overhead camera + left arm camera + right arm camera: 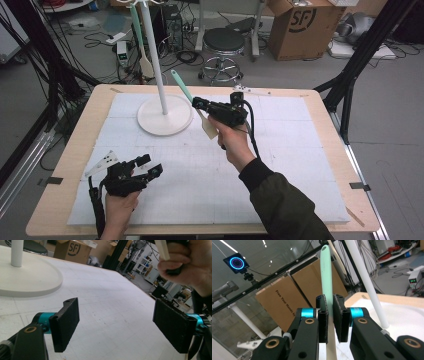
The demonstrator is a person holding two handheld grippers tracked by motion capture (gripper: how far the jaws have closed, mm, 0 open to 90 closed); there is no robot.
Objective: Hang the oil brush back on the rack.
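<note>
Left gripper (146, 165) (nearest the high camera, at 7 o'clock on the table (75, 150)) rests low over the white mat (280, 165) with its jaws spread wide and nothing between them. Right gripper (198, 103), raised near the centre, pinches the spatula (192, 102) where green handle meets cream blade, handle slanting toward 11 o'clock. White stand (165, 114) sits at 11 o'clock, just beside the spatula.
</note>
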